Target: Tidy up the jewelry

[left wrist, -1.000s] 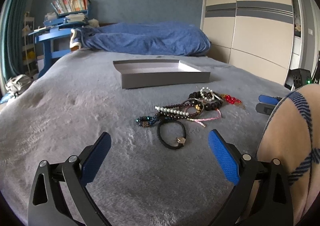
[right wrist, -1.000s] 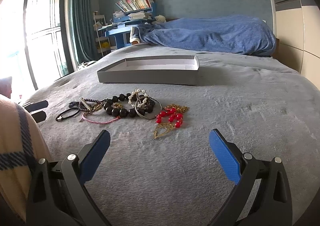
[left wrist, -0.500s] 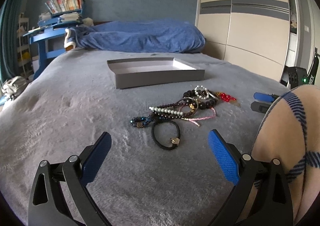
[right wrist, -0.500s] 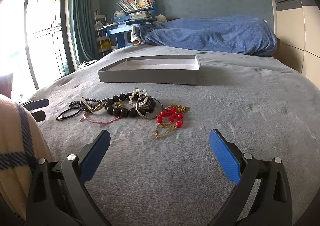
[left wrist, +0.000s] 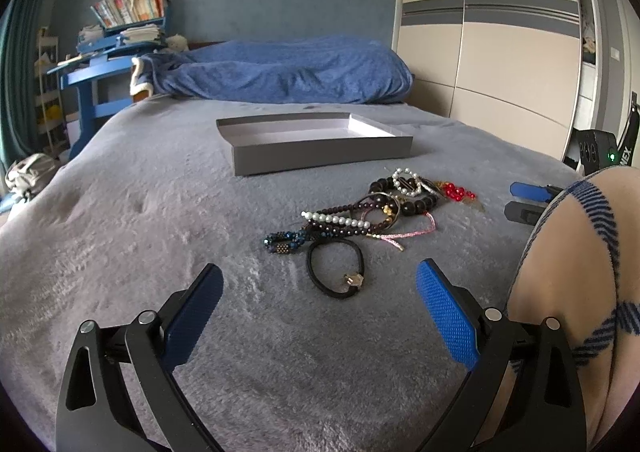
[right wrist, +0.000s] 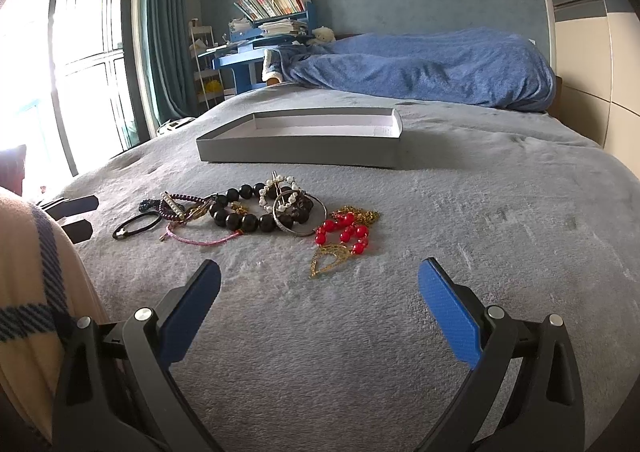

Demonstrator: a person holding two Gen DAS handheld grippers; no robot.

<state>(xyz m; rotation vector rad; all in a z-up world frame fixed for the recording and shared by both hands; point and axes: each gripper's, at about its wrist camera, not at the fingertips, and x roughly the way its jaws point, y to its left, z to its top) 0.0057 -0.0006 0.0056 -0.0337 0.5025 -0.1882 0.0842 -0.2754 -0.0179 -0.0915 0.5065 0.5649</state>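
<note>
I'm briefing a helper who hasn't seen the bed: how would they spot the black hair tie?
On the grey bed, find the jewelry pile before the grey tray. The black hair tie lies at its near-left edge: a plain beadless loop with one small metal charm.

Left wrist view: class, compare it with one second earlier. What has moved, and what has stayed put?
The left gripper has eased slightly closer to the black hair tie, with its jaws still wide open. Nothing was gripped or released. The jewelry pile, grey tray and open right gripper are unchanged.

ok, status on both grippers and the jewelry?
Left gripper open, right gripper open, both empty. Jewelry heaped on bed, tray empty. Nothing in the way.
</note>
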